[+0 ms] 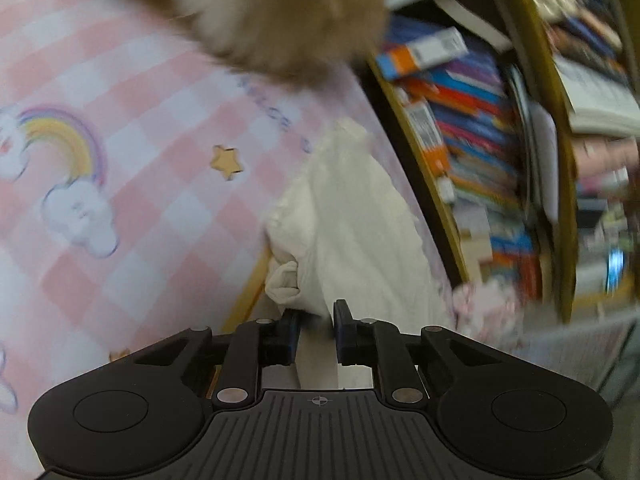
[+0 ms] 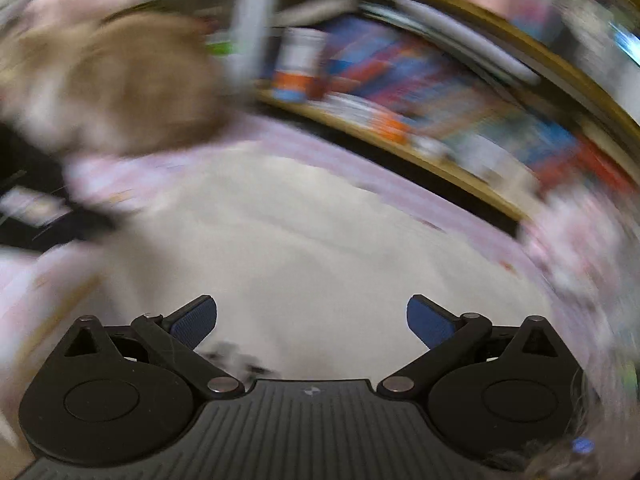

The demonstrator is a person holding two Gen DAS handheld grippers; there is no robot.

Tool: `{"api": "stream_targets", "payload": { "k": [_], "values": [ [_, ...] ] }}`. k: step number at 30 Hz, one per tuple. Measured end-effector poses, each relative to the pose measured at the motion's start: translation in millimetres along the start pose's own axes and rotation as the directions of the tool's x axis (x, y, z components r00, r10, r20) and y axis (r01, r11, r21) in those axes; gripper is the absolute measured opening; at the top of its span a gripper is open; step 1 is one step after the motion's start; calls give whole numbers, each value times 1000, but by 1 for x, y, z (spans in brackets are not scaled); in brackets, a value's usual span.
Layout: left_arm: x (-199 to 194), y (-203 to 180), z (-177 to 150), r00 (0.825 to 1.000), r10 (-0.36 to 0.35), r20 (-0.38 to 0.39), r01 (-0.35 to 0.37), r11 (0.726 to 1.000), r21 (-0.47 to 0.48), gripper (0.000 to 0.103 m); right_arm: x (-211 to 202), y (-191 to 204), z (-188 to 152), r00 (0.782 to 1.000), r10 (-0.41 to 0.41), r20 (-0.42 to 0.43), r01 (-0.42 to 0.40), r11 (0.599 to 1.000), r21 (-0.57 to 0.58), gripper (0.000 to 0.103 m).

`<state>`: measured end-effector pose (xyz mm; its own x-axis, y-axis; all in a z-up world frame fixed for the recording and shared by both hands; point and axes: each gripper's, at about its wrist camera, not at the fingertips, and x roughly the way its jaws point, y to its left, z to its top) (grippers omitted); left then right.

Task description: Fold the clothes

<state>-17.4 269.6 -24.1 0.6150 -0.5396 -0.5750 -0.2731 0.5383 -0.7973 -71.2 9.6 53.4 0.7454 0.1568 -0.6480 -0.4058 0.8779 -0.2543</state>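
The left gripper (image 1: 316,326) has black plastic links and dark blue ribbed pads, and its jaws stand narrow, pinching a fold of the white garment (image 1: 352,232) between them. This garment is soft, cream-white cloth with a fine quilted or knitted texture; from the jaws it runs forward and slightly to the right in a bunched, rounded heap, with a small lump of cloth just left of the left finger. Under it and to the left lies a pink and white checked sheet (image 1: 132,184), smooth, printed with a rainbow, clouds and yellow stars. Farther ahead a brown fluffy thing (image 1: 280,12) is seen, too blurred to name. To the right of the jaws a wooden shelf (image 1: 432,184) with many colourful books stands. The right gripper (image 2: 312,322) has its jaws spread wide and holds nothing; its blue pads (image 2: 196,324) hang above the same white cloth (image 2: 304,248), which spreads flat and broad in front of and between them, though I cannot tell if they touch it. This view is strongly blurred. Beyond the cloth the pink sheet (image 2: 320,152) continues, then the brown fluffy shape (image 2: 120,80) to the far left and the bookshelf (image 2: 400,136) at the back.
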Motion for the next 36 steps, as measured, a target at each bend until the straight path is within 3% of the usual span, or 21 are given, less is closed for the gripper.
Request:
{"api": "stream_targets", "payload": {
  "k": [3, 4, 5, 7, 11, 13, 17, 18, 19, 20, 21, 22, 23, 25, 28, 32, 34, 35, 36],
  "values": [
    [2, 2, 5, 999, -31, -42, 32, 999, 29, 15, 4, 41, 13, 995, 99, 15, -94, 979, -178, 99],
    [3, 4, 6, 998, -40, -52, 41, 999, 25, 15, 6, 54, 18, 992, 129, 15, -122, 965, -231, 94],
    [3, 7, 7, 997, -50, -60, 51, 998, 20, 15, 10, 60, 21, 991, 135, 0, -131, 962, -240, 89],
    [3, 11, 8, 995, -70, -73, 71, 997, 13, 15, 19, 72, 27, 989, 148, -29, -150, 954, -258, 67],
    [3, 19, 10, 990, -107, -92, 107, 994, -4, 15, 34, 92, 35, 982, 167, -87, -185, 942, -280, 61],
    [4, 22, 11, 988, -121, -99, 121, 993, -10, 15, 38, 100, 37, 979, 173, -106, -197, 934, -299, 50],
    [6, 27, 11, 985, -137, -108, 136, 990, -23, 16, 46, 112, 39, 975, 170, -140, -208, 921, -330, 40],
    [5, 28, 12, 984, -139, -111, 137, 990, -26, 20, 48, 114, 39, 975, 167, -149, -209, 919, -335, 30],
    [5, 30, 12, 984, -135, -114, 132, 991, -31, 22, 51, 116, 40, 974, 163, -158, -209, 917, -339, 14],
    [3, 31, 13, 985, -130, -114, 126, 991, -38, 31, 53, 118, 40, 973, 160, -167, -210, 916, -343, 6],
    [2, 33, 14, 986, -124, -113, 120, 992, -45, 42, 55, 120, 40, 972, 156, -175, -209, 914, -347, 5],
    [0, 35, 16, 987, -117, -108, 112, 992, -53, 70, 53, 118, 41, 974, 150, -169, -200, 918, -341, 5],
    [-3, 38, 17, 989, -110, -103, 104, 993, -61, 79, 50, 114, 43, 977, 139, -160, -186, 925, -333, 5],
    [-4, 44, 20, 986, -136, -92, 127, 987, -99, 80, 45, 107, 46, 982, 121, -143, -161, 936, -313, 5],
    [7, 52, 26, 970, -224, -95, 202, 960, -193, 80, 40, 98, 51, 976, 154, -153, -191, 945, -266, 5],
    [29, 48, 29, 959, -257, -122, 223, 946, -236, 76, 41, 100, 52, 966, 189, -179, -229, 944, -237, 4],
    [36, 45, 29, 959, -247, -137, 211, 948, -237, 63, 42, 100, 53, 961, 200, -190, -240, 946, -220, 4],
    [38, 44, 29, 961, -235, -147, 197, 952, -235, 45, 43, 99, 53, 959, 203, -199, -244, 946, -212, 5],
    [41, 44, 29, 963, -217, -156, 178, 956, -235, 35, 45, 97, 54, 955, 202, -216, -246, 948, -202, 8]
  ]
}}
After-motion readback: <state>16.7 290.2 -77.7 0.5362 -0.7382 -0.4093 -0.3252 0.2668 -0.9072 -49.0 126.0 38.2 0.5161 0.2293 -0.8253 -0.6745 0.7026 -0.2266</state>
